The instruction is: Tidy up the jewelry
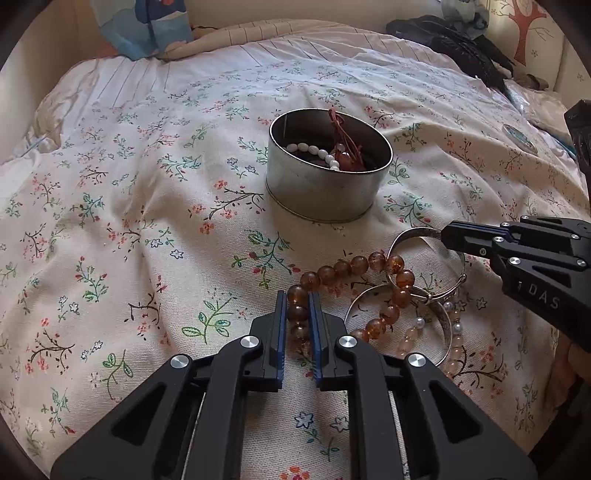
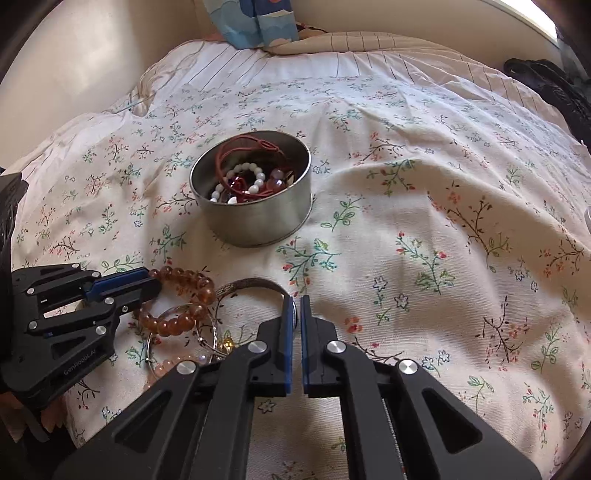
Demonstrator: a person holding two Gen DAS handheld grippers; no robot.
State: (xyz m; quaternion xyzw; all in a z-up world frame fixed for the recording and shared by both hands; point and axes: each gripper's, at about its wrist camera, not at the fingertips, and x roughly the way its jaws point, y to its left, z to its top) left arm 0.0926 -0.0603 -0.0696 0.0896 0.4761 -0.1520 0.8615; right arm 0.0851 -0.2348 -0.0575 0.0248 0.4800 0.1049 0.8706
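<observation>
A round metal tin (image 1: pixel 325 184) stands on the floral bedsheet and holds white beads and red cord; it also shows in the right wrist view (image 2: pixel 258 218). My left gripper (image 1: pixel 297 314) is shut on an amber bead bracelet (image 1: pixel 354 264) that lies on the sheet. My right gripper (image 2: pixel 295 314) is shut on the rim of a silver bangle (image 2: pixel 251 285); in the left wrist view it (image 1: pixel 448 236) grips the bangle (image 1: pixel 413 233). More silver bangles (image 1: pixel 445 325) and a pale pink bead bracelet (image 1: pixel 410 338) lie tangled beside them.
The floral bedsheet (image 1: pixel 147 221) covers a soft, wrinkled bed. A blue patterned pillow (image 1: pixel 144 26) lies at the far edge. Dark clothing (image 1: pixel 454 44) is heaped at the far right. A small round object (image 1: pixel 519 137) lies on the right.
</observation>
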